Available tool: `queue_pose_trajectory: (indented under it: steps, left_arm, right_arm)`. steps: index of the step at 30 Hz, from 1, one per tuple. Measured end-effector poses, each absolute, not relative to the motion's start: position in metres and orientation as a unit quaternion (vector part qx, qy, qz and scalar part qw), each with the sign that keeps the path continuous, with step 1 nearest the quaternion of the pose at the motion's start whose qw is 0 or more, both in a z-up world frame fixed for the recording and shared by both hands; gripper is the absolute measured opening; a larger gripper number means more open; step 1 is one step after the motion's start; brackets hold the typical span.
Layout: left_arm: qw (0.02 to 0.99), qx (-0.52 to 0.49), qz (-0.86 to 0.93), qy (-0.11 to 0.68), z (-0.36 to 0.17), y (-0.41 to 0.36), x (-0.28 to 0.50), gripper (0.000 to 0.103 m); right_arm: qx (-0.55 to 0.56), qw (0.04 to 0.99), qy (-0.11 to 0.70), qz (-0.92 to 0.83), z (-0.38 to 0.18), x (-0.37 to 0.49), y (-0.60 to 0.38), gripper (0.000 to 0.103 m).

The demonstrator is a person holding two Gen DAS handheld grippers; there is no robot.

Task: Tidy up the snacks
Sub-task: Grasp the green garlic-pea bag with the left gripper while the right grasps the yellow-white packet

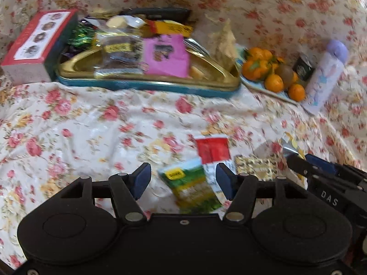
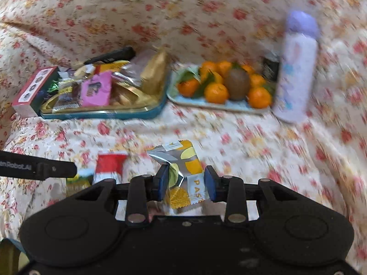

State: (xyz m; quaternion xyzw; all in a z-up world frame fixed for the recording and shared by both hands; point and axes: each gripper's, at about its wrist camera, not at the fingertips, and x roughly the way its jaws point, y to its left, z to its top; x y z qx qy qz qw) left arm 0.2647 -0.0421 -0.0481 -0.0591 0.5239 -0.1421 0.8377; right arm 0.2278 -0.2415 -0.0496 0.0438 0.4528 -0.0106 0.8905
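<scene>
My left gripper (image 1: pixel 183 181) hangs open above the floral cloth, its pads on either side of a green and yellow snack packet (image 1: pixel 192 190) without touching it. A red and white packet (image 1: pixel 213 151) lies just beyond it, and a gold patterned packet (image 1: pixel 254 167) to its right. My right gripper (image 2: pixel 186 182) is shut on a silver and yellow packet (image 2: pixel 183 160), gripped by its sides. A gold tin tray with a teal rim (image 1: pixel 146 84) at the back holds several snacks, among them a pink packet (image 1: pixel 166 55).
A red box (image 1: pixel 34 43) stands left of the tray. To the right of the tray are a light blue plate (image 2: pixel 220 106) of tangerines and a kiwi, a dark jar (image 1: pixel 304 66) and a purple bottle (image 2: pixel 296 68). Floral cloth covers the surface and the backdrop.
</scene>
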Motion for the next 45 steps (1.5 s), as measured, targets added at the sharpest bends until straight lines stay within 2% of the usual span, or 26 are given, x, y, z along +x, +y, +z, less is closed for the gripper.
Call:
queue_pose_trajectory:
  steps: [16,19,25,28,32,33,34,35,45]
  left_arm:
    - [0.830,-0.010,-0.116,0.545,-0.077,-0.063,0.267,0.064]
    - [0.832,-0.006,-0.114,0.543,-0.078,-0.066,0.269,0.064]
    - [0.835,-0.003,-0.112,0.538,-0.079,-0.070,0.273,0.065]
    - [0.840,-0.004,-0.109,0.531,-0.078,-0.069,0.270,0.055]
    - [0.840,-0.018,-0.108,0.532,-0.076,-0.061,0.268,0.053]
    - [0.839,-0.021,-0.108,0.533,-0.075,-0.059,0.266,0.053]
    - [0.838,-0.024,-0.107,0.534,-0.074,-0.058,0.265,0.053]
    - [0.839,-0.026,-0.107,0.533,-0.072,-0.056,0.262,0.053]
    - [0.861,-0.024,-0.105,0.497,-0.021,-0.033,0.212,0.053]
  right_arm:
    - [0.067,0.871,0.486,-0.032,-0.074,0.192,-0.250,0.037]
    - [0.084,0.870,0.485,-0.032,-0.074,0.193,-0.255,0.047]
    - [0.097,0.866,0.489,-0.035,-0.081,0.198,-0.259,0.050]
    - [0.083,0.870,0.485,-0.033,-0.082,0.199,-0.255,0.052]
    - [0.071,0.874,0.479,-0.037,-0.084,0.200,-0.250,0.052]
    - [0.066,0.875,0.478,-0.038,-0.084,0.200,-0.248,0.049]
    - [0.061,0.877,0.475,-0.039,-0.084,0.199,-0.247,0.039]
    - [0.056,0.878,0.474,-0.036,-0.083,0.199,-0.246,0.035]
    - [0.103,0.892,0.440,-0.029,-0.037,0.164,-0.247,0.034]
